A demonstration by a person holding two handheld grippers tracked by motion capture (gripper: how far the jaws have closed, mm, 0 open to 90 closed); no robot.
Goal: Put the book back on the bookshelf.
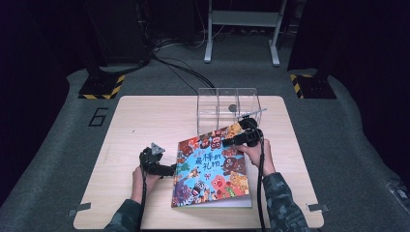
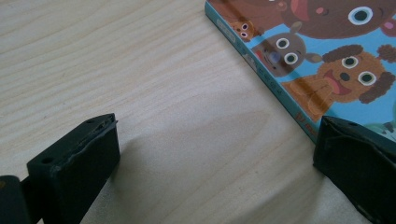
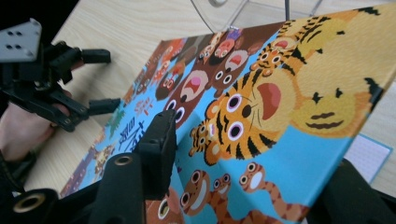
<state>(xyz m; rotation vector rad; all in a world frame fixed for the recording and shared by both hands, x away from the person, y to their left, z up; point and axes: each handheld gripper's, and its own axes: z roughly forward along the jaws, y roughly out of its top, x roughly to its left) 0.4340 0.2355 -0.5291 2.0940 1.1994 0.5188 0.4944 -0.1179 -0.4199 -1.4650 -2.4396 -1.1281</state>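
The picture book [image 1: 212, 166] lies on the wooden table [image 1: 140, 116], its far right corner lifted off the surface and close in front of the clear plastic organiser [image 1: 228, 110], which stands just behind the book on the table's far side. That organiser is the nearest obstacle to the raised cover; a small dark round item [image 1: 232, 108] sits inside it, too small to identify.

The right gripper [image 1: 241, 137] is at the book's lifted far corner. In the right gripper view its jaws stand on either side of the cover [image 3: 280, 116], moderately apart; whether the pads press the cover cannot be determined. A pale page [image 3: 369, 156] shows beneath the cover, cut off by the jaw.

The left gripper [image 1: 164, 168] rests just left of the book's near-left edge, jaws wide apart, holding nothing, one jaw tip against the book's edge [image 2: 299, 116].
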